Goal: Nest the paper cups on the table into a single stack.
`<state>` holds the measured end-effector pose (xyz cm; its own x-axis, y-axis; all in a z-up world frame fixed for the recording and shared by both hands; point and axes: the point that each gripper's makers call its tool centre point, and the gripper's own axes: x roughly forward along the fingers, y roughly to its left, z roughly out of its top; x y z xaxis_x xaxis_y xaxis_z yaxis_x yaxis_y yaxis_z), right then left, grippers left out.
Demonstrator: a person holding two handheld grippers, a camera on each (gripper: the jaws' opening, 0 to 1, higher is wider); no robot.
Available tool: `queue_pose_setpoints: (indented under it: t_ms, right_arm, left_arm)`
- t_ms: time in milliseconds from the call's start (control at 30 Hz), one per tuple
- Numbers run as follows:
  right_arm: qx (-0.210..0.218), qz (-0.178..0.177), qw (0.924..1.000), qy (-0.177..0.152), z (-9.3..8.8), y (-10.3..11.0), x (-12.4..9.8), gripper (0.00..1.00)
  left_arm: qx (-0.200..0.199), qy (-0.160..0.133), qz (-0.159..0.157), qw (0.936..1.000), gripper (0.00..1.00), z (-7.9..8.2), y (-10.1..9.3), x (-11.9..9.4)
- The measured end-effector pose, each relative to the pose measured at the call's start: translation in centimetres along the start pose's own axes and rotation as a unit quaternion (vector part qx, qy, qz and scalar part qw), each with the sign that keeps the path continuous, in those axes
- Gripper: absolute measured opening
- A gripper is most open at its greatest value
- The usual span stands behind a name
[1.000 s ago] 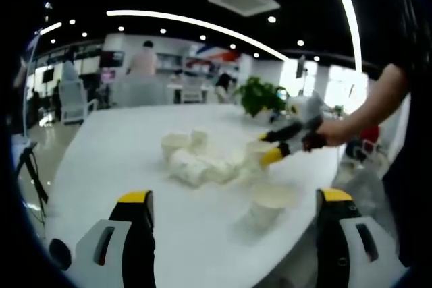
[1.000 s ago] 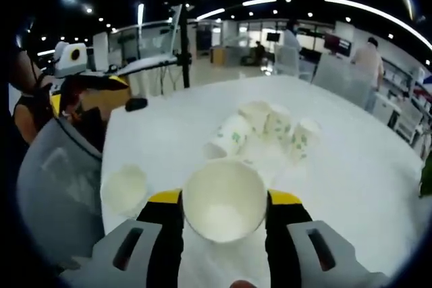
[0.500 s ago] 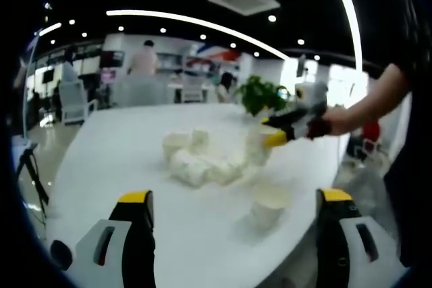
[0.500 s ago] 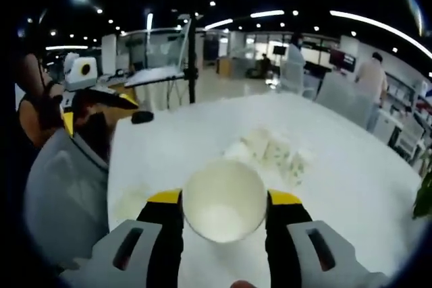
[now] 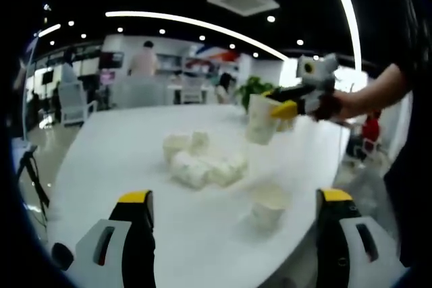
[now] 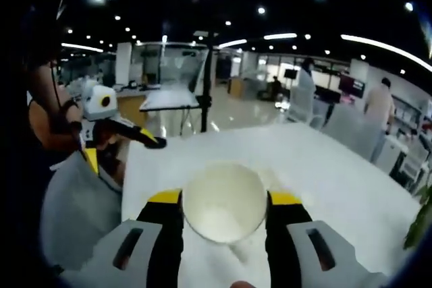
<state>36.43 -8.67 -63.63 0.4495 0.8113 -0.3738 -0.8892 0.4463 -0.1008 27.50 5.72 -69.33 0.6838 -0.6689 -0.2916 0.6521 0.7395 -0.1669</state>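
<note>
Cup [image 6: 224, 202] plain white, mouth toward camera, clamped in right gripper [image 6: 225, 202]; left gripper [image 5: 233, 200] released.

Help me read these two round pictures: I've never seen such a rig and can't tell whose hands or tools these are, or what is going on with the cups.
A person holds a two-jaw tool in each hand, and each tool carries a fisheye camera looking along its jaws. In the left gripper view, the left gripper is open above a white table. On the table lie a heap of paper cups and one upright cup. The right gripper comes in from the right, raised, gripping a paper cup. The right gripper view looks straight into that cup's mouth between its yellow-tipped jaws; the left gripper appears at its left.
</note>
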Motion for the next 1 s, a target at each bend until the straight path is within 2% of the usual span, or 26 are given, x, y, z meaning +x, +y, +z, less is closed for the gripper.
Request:
queue_pose_setpoints:
  t_ms: [400, 733, 1000]
  right_arm:
    - [-0.014, 0.034, 0.9992, -0.013, 1.1, 3.6, 0.1, 0.45]
    - [-0.014, 0.062, 0.9979, -0.012, 0.8, 6.4, 0.4, 0.44]
    - [-0.007, 0.072, 0.9973, -0.011, 0.1, 7.6, 0.9, 0.44]
  left_arm:
    - [-0.004, 0.003, 0.003, 1.0, 1.0, -0.4, 0.0, -0.3]
    - [-0.007, 0.004, 0.006, 0.9999, 1.0, -0.6, 0.0, -0.3]
    - [-0.006, 0.007, 0.004, 0.9999, 1.0, -0.7, -0.1, -0.2]
